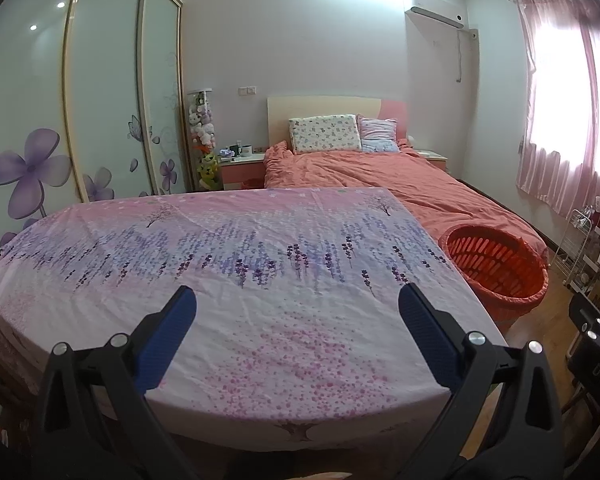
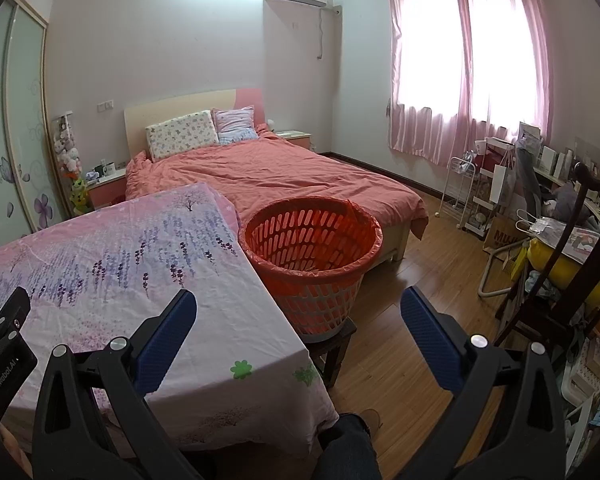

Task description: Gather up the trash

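A white slatted basket lined with an orange bag [image 2: 312, 248] stands on a dark stool beside the right edge of the table; it also shows at the right of the left wrist view [image 1: 496, 268]. The table wears a pink and lavender floral cloth [image 1: 240, 272], also in the right wrist view [image 2: 112, 264]. No trash shows on the cloth. My left gripper [image 1: 298, 304] is open and empty above the cloth's near part. My right gripper [image 2: 298, 304] is open and empty above the table's right edge, near the basket. The basket looks empty inside.
A bed with a coral cover [image 2: 284, 176] lies behind the table and basket. A wardrobe with flower doors [image 1: 100, 120] stands on the left. A dark wooden chair [image 2: 572, 264], a white wire rack [image 2: 460, 184] and a cluttered desk fill the right. Wooden floor [image 2: 412, 320] lies right of the basket.
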Demonstrator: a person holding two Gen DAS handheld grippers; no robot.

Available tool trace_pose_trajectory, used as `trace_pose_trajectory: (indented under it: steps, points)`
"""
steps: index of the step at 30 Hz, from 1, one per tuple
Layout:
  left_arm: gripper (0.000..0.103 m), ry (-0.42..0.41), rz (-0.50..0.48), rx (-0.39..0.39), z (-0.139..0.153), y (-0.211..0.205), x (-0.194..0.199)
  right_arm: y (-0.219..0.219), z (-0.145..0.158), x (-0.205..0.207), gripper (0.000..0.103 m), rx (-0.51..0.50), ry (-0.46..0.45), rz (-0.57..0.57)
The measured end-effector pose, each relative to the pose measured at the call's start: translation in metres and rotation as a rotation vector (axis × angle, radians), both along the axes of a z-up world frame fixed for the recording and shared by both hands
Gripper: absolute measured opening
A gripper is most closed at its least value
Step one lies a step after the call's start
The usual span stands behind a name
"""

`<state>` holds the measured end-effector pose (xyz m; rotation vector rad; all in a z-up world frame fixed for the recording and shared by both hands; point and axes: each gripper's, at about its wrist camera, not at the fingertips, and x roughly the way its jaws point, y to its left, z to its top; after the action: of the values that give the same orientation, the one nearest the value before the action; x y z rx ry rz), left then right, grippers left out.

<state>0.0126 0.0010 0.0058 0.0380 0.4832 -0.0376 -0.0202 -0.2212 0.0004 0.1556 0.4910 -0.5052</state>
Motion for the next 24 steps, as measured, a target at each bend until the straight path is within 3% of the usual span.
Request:
trace_pose_trajectory:
  steps: [24]
  points:
    - [0.099,0.003,-0.003,-0.005,-0.0003,-0.0007,-0.0001,-0.0004,-0.0003,-0.0006,0.101,0.001,0.0,-0.001]
